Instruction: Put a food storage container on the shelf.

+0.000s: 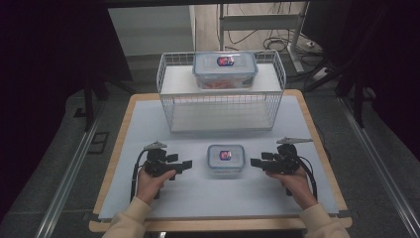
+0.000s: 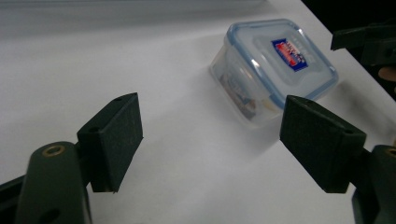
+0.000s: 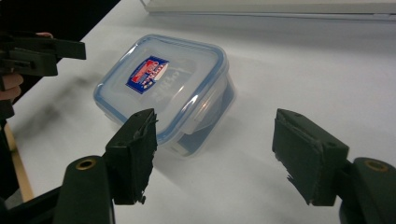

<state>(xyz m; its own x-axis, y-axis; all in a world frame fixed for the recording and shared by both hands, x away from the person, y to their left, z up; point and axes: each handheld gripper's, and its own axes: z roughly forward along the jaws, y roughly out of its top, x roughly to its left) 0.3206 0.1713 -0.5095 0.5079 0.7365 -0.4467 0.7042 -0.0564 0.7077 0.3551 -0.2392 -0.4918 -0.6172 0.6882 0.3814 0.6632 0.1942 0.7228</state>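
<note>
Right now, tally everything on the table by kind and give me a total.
Lidded plastic containers: 2, the small container on the table between the tongs and the large container on top of the wire rack.
Wire racks: 1, the white wire rack.
Handheld tongs: 2, the left tongs and the right tongs.
Total: 5

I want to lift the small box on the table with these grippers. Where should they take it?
Take the small box by its two opposite short walls, the left gripper and right gripper coming in level from either side: it sits flat between them, lid up, probably too wide for one jaw span.
</note>
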